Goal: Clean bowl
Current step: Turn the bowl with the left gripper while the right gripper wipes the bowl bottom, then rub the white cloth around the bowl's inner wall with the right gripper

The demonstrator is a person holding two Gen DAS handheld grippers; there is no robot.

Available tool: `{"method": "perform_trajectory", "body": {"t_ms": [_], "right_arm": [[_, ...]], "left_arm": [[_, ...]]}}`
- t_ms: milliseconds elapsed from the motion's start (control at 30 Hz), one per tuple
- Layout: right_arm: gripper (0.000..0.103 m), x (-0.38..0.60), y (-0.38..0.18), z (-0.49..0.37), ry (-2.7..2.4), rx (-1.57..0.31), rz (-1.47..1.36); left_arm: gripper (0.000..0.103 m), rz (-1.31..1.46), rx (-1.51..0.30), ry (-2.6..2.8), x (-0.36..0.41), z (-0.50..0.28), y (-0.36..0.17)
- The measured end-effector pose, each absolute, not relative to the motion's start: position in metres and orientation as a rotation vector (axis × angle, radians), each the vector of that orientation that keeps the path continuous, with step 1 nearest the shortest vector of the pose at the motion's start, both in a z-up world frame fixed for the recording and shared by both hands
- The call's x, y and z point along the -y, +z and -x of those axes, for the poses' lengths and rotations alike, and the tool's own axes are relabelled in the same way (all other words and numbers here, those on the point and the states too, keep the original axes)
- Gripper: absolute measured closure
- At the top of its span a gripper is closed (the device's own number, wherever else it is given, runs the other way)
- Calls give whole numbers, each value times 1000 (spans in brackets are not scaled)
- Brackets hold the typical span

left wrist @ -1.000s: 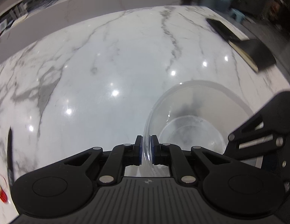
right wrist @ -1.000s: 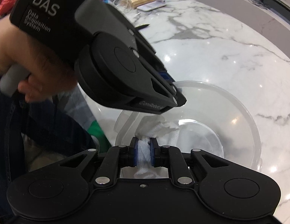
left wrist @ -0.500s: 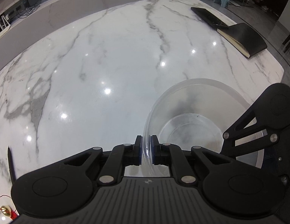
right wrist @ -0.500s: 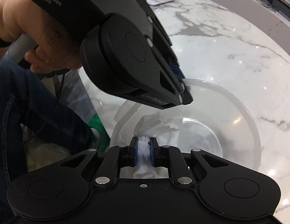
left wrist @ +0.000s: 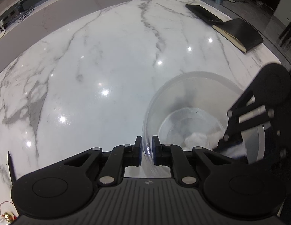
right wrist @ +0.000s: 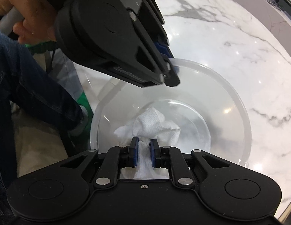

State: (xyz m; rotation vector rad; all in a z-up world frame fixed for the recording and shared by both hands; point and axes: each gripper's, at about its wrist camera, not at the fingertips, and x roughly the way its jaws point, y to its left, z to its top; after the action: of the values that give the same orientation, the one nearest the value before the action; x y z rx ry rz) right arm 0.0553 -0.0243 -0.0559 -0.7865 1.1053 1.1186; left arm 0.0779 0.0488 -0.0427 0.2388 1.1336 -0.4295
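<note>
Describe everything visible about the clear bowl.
The bowl is a round, deep vessel of clear, slightly frosted plastic with a thick rim and a flat circular base. It stands upright near the edge of the white marble counter. The left gripper has its jaws clamped on the near rim. Inside, the white cloth held by the right gripper presses against the bottom.

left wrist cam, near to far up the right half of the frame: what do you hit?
left gripper clamped on the rim → clear bowl, white cloth inside → bare marble counter → black notebook → black phone at the far edge.
</note>
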Motion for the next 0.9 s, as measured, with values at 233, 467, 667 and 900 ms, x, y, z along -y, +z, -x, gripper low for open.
{"method": "perform_trajectory", "body": {"t_ms": [233, 467, 667, 900], "right_arm": [[91, 22, -66, -73, 1043, -1106, 864], [92, 11, -74, -83, 994, -1086, 918], [92, 2, -80, -98, 920, -1038, 942], [92, -7, -86, -115, 858, -980, 944]], "left_arm": [[92, -262, -1132, -422, -45, -77, -42], [92, -265, -1131, -412, -44, -79, -43], [92, -261, -1133, -415, -44, -81, -42], [92, -258, -1135, -418, -44, -83, -42]]}}
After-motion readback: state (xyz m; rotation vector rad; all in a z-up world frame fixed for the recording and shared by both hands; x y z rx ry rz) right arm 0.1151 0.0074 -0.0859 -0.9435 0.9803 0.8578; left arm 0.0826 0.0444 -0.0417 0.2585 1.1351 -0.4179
